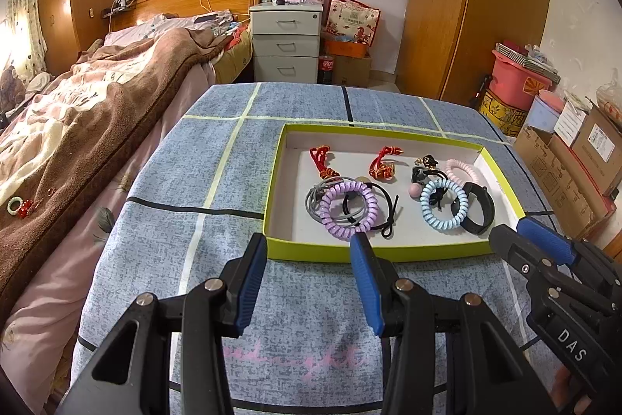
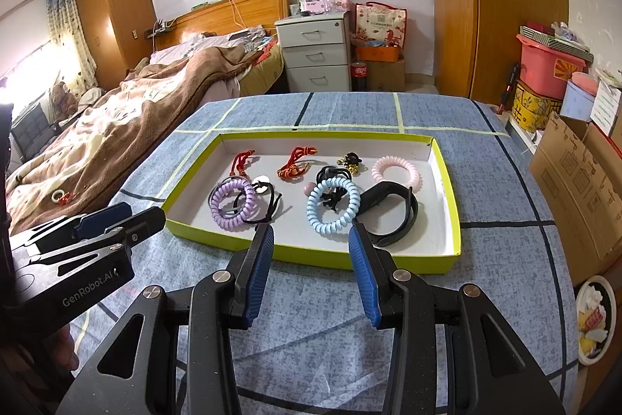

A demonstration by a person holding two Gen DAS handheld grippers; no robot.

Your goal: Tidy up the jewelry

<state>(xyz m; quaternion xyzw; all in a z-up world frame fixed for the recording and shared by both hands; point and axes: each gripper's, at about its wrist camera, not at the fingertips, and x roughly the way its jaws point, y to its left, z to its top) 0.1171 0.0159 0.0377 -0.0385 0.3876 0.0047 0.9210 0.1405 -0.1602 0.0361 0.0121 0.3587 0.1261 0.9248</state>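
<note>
Both grippers hovered over the near part of a table covered in a blue checked cloth, short of a shallow lime-edged tray. The left gripper was released, its blue pads spread apart and holding nothing, near the tray's near-left corner. The right gripper was likewise released and empty, at the middle of the tray's near edge. Inside the tray, a purple coil hair tie lay over a grey elastic toward the near-left. A light-blue coil tie and a black wristband lay toward the near-right, while two red knotted cords and a pink coil tie lay along the far edge.
</note>
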